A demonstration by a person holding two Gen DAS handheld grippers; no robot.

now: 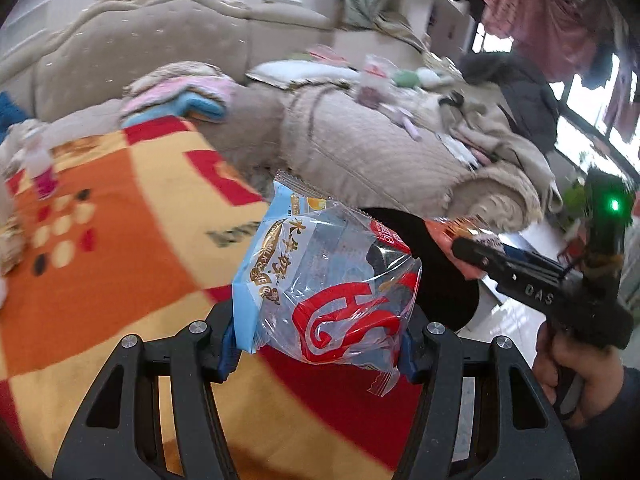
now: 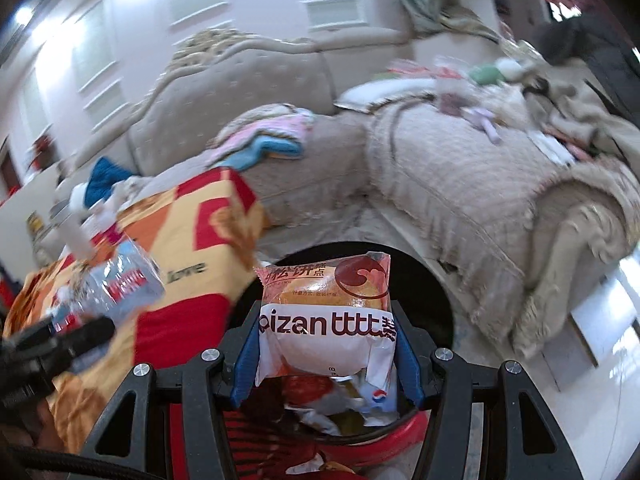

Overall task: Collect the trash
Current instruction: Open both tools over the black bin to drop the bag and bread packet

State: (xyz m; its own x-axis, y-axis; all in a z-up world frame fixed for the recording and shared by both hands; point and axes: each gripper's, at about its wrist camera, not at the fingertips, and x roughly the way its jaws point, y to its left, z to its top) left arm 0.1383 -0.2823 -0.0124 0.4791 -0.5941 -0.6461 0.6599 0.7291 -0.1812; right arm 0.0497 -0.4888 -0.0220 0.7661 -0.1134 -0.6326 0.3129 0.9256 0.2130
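Left wrist view: left gripper (image 1: 320, 344) clamps a clear blue snack wrapper (image 1: 320, 280) above the orange-and-red blanket (image 1: 120, 260). The bin (image 1: 440, 280) lies just beyond, partly hidden.

Right wrist view: right gripper (image 2: 326, 360) grasps a pink-and-white pastry packet (image 2: 326, 312) directly over the bin's dark mouth (image 2: 436, 292); other trash lies inside.

Step judged: carrying both to drop. Next: release the packet, then bring the wrapper over the opening.

A home living room: a beige tufted fabric sofa (image 2: 256, 92) at eleven o'clock, white panelled wall (image 2: 120, 40), strewn clothes (image 1: 188, 92).
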